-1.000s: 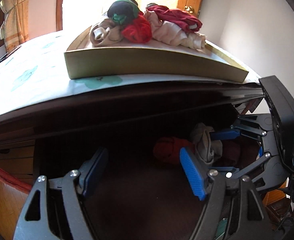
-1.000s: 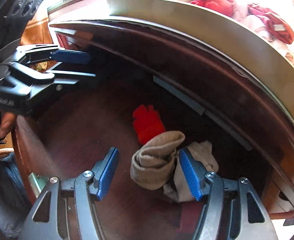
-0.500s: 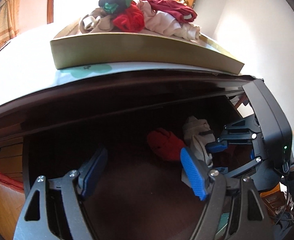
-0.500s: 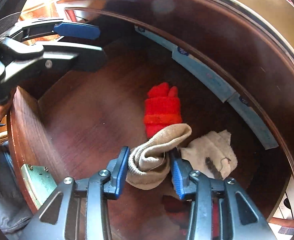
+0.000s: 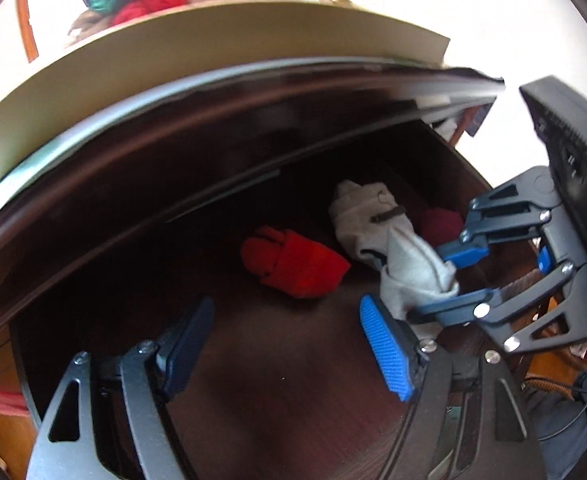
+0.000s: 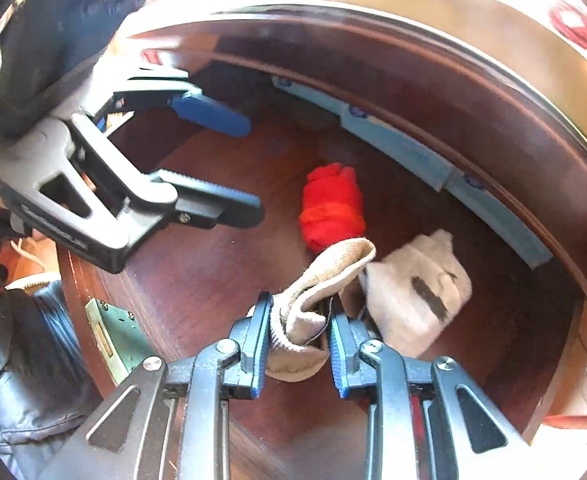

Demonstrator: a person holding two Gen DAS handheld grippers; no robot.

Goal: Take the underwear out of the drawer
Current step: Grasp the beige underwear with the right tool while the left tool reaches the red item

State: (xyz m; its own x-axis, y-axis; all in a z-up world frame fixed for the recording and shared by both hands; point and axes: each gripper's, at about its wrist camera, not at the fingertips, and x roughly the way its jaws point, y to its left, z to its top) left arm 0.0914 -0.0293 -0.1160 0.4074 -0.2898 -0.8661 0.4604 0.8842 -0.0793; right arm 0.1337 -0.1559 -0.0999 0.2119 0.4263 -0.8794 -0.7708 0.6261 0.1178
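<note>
Right gripper down inside the open drawer, jaws closing on the rolled beige piece; pads already pressing into its bulk from both sides. Grip sits low on the roll, upper flap free and leaning toward the red roll lying just beyond it on the drawer floor. Second pale piece touching the held one on its right side, a dark thread visible between the two.

Left gripper spread wide, nothing between its pads, hovering over bare drawer floor near the red roll.

Risks, judged:
- Soft fabric compressing further under the pads; possible slip out during lift if hold stays on the outer fold only.
- Roll likely to unfurl once raised; trailing end could catch the drawer front or the low edge of the top above.
- Pale neighbour possibly snagged by the thread and dragged along, then dropped partway.
- Two grippers close together in a tight drawer; collision likely if both move at once.
- Tray of clothes overhanging the top; an upward bump could shift it.
</note>
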